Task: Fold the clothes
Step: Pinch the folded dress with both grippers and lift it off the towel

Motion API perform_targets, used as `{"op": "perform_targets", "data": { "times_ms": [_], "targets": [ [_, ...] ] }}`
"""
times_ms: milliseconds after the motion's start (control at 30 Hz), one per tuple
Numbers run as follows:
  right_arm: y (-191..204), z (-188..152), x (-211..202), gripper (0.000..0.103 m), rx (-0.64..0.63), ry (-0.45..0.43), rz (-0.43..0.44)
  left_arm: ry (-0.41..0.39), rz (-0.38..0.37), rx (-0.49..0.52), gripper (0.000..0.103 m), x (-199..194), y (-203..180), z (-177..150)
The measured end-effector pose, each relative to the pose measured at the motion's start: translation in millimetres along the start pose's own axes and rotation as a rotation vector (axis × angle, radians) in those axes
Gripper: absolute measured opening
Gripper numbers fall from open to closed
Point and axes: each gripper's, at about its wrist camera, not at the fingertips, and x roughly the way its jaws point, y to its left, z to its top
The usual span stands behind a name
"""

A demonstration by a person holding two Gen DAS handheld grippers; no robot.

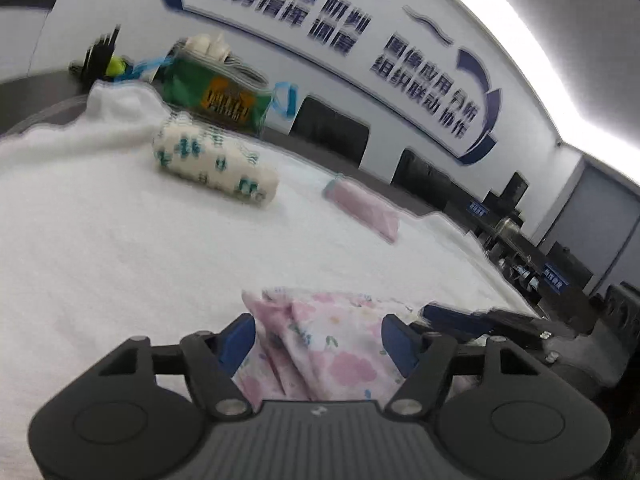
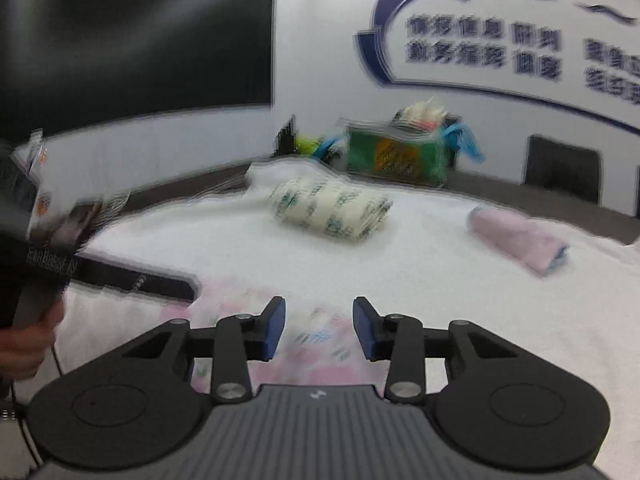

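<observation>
Both fisheye views are evenly and brightly lit from overhead. In the left wrist view a ceiling light strip (image 1: 520, 52) blows out to pure white along the upper right. Motion blur smears both views, doubling the wall lettering (image 2: 480, 48) and jagging object edges. Straight lines bow strongly toward the frame edges. Shadows are soft and faint.

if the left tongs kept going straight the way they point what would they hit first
Most likely the pink floral cloth, bunched between the left tongs already. Beyond it lies the white cover; depth is hard to judge through the blur.
</observation>
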Motion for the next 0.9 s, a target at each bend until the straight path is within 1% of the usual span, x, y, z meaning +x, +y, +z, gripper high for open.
{"op": "perform_targets", "data": {
  "times_ms": [33, 67, 100, 167, 200, 233, 267, 300, 333, 367, 400, 433, 467, 500, 533, 567, 600, 633, 667, 700, 733, 767, 800, 833, 867, 900],
  "targets": [
    [2, -3, 7, 0.038, -0.005, 0.022, -0.003, 0.023, -0.003, -0.015, 0.057, 3, 1, -1],
    [3, -5, 14, 0.038, -0.01, 0.043, -0.006, 0.029, -0.003, -0.025, 0.056, 4, 2, -2],
    [2, -6, 13, 0.039, -0.005, 0.036, 0.0, 0.025, -0.004, -0.026, 0.055, 2, 3, -5],
    [-13, -2, 0, 0.042, 0.069, -0.002, -0.018, 0.015, -0.011, -0.049, 0.048, 0, 8, -8],
    [-21, 0, -7, 0.048, 0.111, -0.022, -0.029, 0.017, -0.023, -0.07, 0.038, 1, 11, -9],
    [-30, -1, -10, 0.051, 0.173, -0.028, -0.036, 0.02, -0.038, -0.079, 0.026, 3, 11, -7],
    [-41, -3, -11, 0.051, 0.242, -0.028, -0.04, 0.011, -0.041, -0.078, 0.024, 2, 9, -8],
    [-51, -4, -11, 0.051, 0.312, -0.029, -0.045, 0.0, -0.042, -0.076, 0.019, 0, 8, -9],
    [-58, -8, -6, 0.046, 0.372, -0.011, -0.028, -0.013, -0.039, -0.063, 0.014, -3, 5, -11],
    [-63, -12, 1, 0.038, 0.428, 0.014, -0.003, -0.025, -0.035, -0.053, 0.013, -8, 2, -13],
    [-62, -14, 5, 0.013, 0.438, 0.021, 0.015, -0.025, -0.022, -0.046, 0.013, -10, 0, -15],
    [-59, -15, 8, 0.008, 0.433, 0.022, 0.03, -0.023, -0.006, -0.04, 0.013, -12, -1, -17],
    [-55, -17, 11, 0.008, 0.427, 0.023, 0.045, -0.022, 0.009, -0.034, 0.015, -13, -3, -19],
    [-50, -16, 12, 0.008, 0.4, 0.021, 0.038, -0.02, 0.024, -0.028, 0.022, -15, -4, -21],
    [-45, -15, 13, 0.008, 0.366, 0.018, 0.024, -0.021, 0.029, -0.046, 0.028, -15, -1, -22],
    [-41, -15, 15, 0.008, 0.352, 0.026, 0.012, -0.023, 0.031, -0.069, 0.031, -15, 4, -24],
    [-38, -15, 16, 0.009, 0.333, 0.035, -0.003, -0.043, 0.019, -0.079, 0.032, -20, 7, -23],
    [-33, -16, 16, 0.011, 0.31, 0.043, -0.02, -0.066, 0.005, -0.087, 0.039, -26, 9, -21],
    [-31, -15, 13, 0.012, 0.292, 0.037, -0.029, -0.099, 0.03, -0.077, 0.046, -31, 9, -18],
    [-29, -14, 9, 0.016, 0.277, 0.026, -0.035, -0.133, 0.061, -0.065, 0.061, -35, 9, -15],
    [-27, -14, 5, 0.023, 0.261, 0.015, -0.041, -0.152, 0.077, -0.055, 0.064, -34, 8, -11],
    [-28, -14, 1, 0.026, 0.269, 0.005, -0.037, -0.168, 0.092, -0.045, 0.063, -32, 8, -6],
    [-31, -14, -1, 0.029, 0.286, -0.005, -0.031, -0.162, 0.09, -0.038, 0.063, -28, 7, -2],
    [-33, -15, -2, 0.029, 0.302, -0.005, -0.023, -0.127, 0.09, -0.043, 0.053, -21, 6, 1],
    [-34, -15, -1, 0.029, 0.309, 0.0, -0.023, -0.087, 0.09, -0.051, 0.047, -14, 4, 3],
    [-34, -15, 2, 0.029, 0.314, 0.005, -0.026, -0.068, 0.097, -0.067, 0.045, -10, 3, 2]
  ]
}}
